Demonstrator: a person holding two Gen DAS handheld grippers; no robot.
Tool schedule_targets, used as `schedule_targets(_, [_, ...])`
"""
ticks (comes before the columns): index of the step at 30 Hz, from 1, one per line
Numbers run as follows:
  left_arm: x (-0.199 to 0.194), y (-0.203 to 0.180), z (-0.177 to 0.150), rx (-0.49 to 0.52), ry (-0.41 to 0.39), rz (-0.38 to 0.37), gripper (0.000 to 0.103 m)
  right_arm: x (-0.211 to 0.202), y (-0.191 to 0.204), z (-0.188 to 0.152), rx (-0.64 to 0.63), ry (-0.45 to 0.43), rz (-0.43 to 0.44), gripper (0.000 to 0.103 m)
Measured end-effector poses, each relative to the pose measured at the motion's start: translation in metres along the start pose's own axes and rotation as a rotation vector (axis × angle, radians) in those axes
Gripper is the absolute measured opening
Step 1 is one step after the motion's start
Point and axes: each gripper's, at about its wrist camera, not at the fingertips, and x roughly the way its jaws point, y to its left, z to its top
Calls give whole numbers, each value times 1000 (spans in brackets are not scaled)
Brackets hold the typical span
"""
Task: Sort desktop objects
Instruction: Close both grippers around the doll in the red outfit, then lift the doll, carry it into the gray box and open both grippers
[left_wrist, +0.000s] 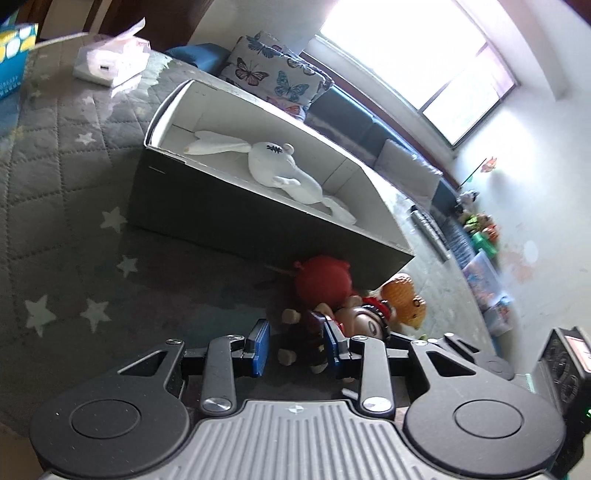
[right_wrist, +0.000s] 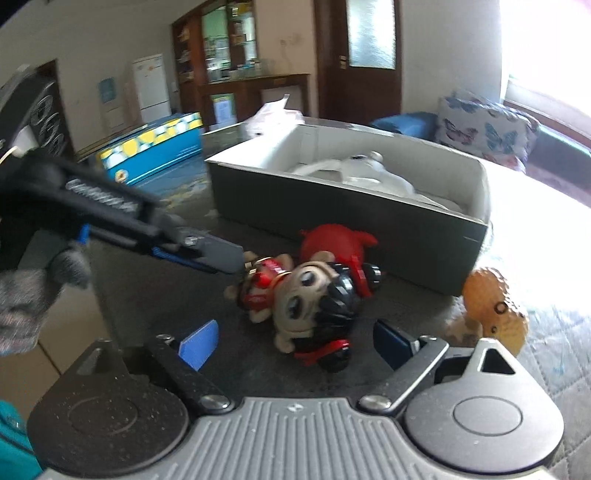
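Note:
A small doll with a big head, black hair and red clothes lies on the table in front of a grey box. My left gripper reaches in from the left with its jaws narrow around the doll's body. The right pad touches it, and a gap shows beside the left pad. In the right wrist view that gripper ends at the doll's feet. My right gripper stands wide open, the doll's head just ahead between its blue pads, untouched. A red plush and an orange toy lie close by.
A white rabbit plush lies inside the box. The table wears a grey quilted cloth with stars. A blue tissue carton and a white packet sit at the far end. A sofa with a butterfly cushion stands behind.

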Motion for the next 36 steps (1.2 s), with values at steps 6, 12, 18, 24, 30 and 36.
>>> schedule_targets(6, [8,12,5,-86,25,-58,35,2,-15,4,72,-9,6,75])
schedule_targets(12, [10,15,6,-112,10,-90,35,3,-25,5,152,-13,43,65])
schedule_targets(18, [18,17,7,-129,1,-102,38,5,-28,4,202,-11,71,55])
schedule_targets(24, [23,19,5,-134,7,-111,43,7,-30,4,235,-13,81,55])
schedule_targets(30, [27,21,4,-160,20,-133,41,7,-29,4,244,-18,76,55])
schedule_targets(36, [23,17,-1,-137,20,-143,38,2,-21,4,220,-26,63,54])
